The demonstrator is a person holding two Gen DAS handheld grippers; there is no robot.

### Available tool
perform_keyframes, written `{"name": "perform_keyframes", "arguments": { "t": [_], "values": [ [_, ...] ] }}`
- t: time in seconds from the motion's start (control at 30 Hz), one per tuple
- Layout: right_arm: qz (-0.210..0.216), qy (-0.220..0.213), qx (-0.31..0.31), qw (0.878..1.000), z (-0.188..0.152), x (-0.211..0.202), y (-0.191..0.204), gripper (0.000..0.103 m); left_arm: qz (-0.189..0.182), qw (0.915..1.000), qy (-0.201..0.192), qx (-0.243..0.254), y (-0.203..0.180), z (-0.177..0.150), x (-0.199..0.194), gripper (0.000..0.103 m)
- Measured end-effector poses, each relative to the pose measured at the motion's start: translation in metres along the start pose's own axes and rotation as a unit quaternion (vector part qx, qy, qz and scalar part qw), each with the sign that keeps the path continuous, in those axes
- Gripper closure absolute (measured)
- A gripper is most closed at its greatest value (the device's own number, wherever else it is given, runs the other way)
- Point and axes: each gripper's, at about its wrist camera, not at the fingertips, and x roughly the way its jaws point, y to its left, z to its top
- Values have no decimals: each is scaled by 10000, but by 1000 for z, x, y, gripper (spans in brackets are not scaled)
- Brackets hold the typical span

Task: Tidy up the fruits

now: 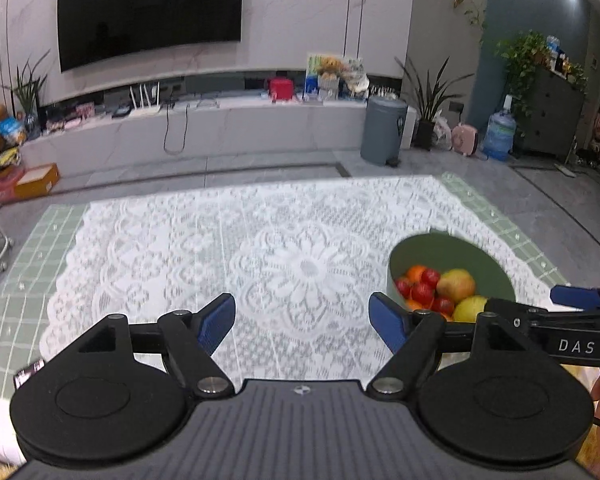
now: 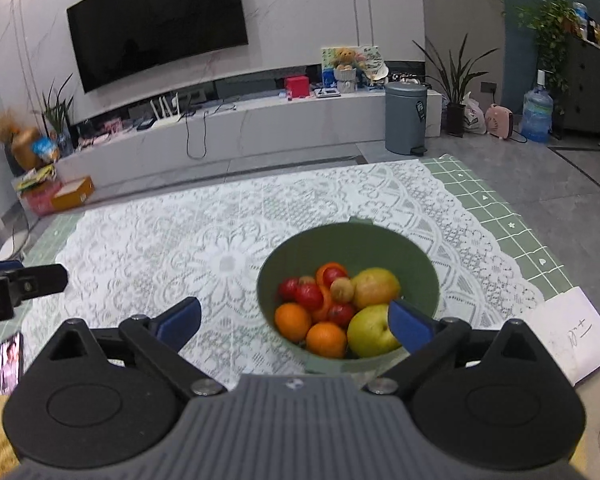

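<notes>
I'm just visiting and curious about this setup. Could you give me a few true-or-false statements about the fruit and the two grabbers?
1. All the fruit sits inside the green bowl. True.
2. The right gripper is clamped on an orange. False: it is open and holds nothing.
3. The left gripper is open and empty. True.
4. The bowl holds only oranges. False: besides the oranges there are small red fruits and a yellow-green pear.
5. The bowl stands on a lace tablecloth. True.
</notes>
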Motion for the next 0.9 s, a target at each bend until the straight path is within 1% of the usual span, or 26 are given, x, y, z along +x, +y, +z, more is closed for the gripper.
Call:
{"name": "perform_keyframes", "arguments": {
  "t": [0.17,0.27,0.37,0.43,0.57,0.7,0.9],
  "values": [
    [-37,117,-138,9998,-12,4,13,7,91,9994,327,-99,3,-16,11,14],
    [-81,192,-199,9996,-20,9,17,7,174,9989,394,-162,5,-25,14,14],
    [-82,332,-128,9993,-26,15,19,7,320,9984,435,-192,6,-30,18,14],
    [-143,406,-116,9990,-29,19,20,7,334,9981,488,-197,7,-33,21,14],
    [-71,515,-177,9985,-33,27,24,7,380,9975,587,-134,4,-36,25,14],
    [-107,529,-283,9981,-35,31,28,7,353,9975,604,-125,3,-36,25,14],
    [-159,431,-370,9983,-33,30,29,7,355,9974,613,-109,3,-35,25,14]
  ]
}}
